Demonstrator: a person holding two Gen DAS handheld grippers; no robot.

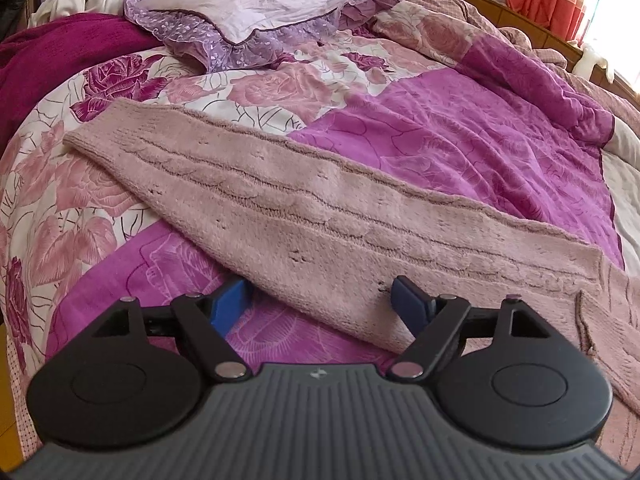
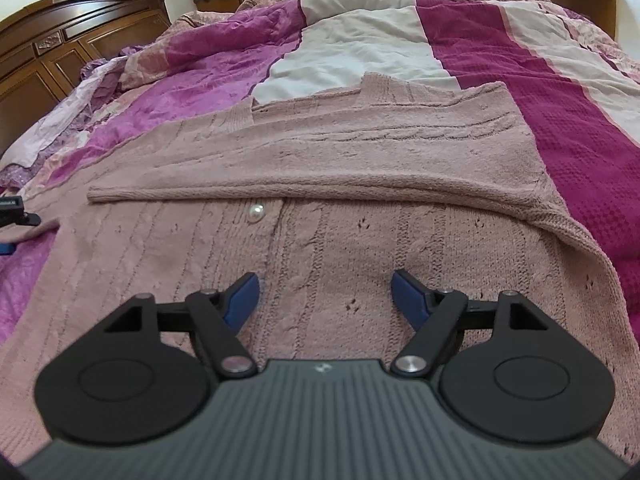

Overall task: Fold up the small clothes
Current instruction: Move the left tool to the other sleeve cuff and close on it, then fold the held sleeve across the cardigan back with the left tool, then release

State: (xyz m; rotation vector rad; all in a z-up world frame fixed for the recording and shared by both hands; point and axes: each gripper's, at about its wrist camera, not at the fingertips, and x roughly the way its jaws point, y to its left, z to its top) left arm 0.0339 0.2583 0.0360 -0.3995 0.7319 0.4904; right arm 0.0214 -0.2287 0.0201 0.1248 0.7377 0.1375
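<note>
A dusty-pink cable-knit cardigan lies flat on the bed. In the left wrist view its sleeve (image 1: 280, 196) stretches out to the left across the floral quilt. My left gripper (image 1: 320, 300) stands open low over the sleeve's near edge, with the knit between its blue fingertips (image 1: 408, 300) but not pinched. In the right wrist view the cardigan's body (image 2: 320, 256) shows a pearl button (image 2: 255, 213), and the other sleeve (image 2: 320, 152) is folded across it. My right gripper (image 2: 324, 300) hovers open just above the body, holding nothing.
The bed carries a purple and pink rose quilt (image 1: 440, 136), a lilac lace-edged pillow (image 1: 248, 12) and a magenta blanket (image 2: 580, 128). A wooden headboard (image 2: 60, 52) stands at the left. The left gripper's tip (image 2: 16, 216) shows at the right wrist view's left edge.
</note>
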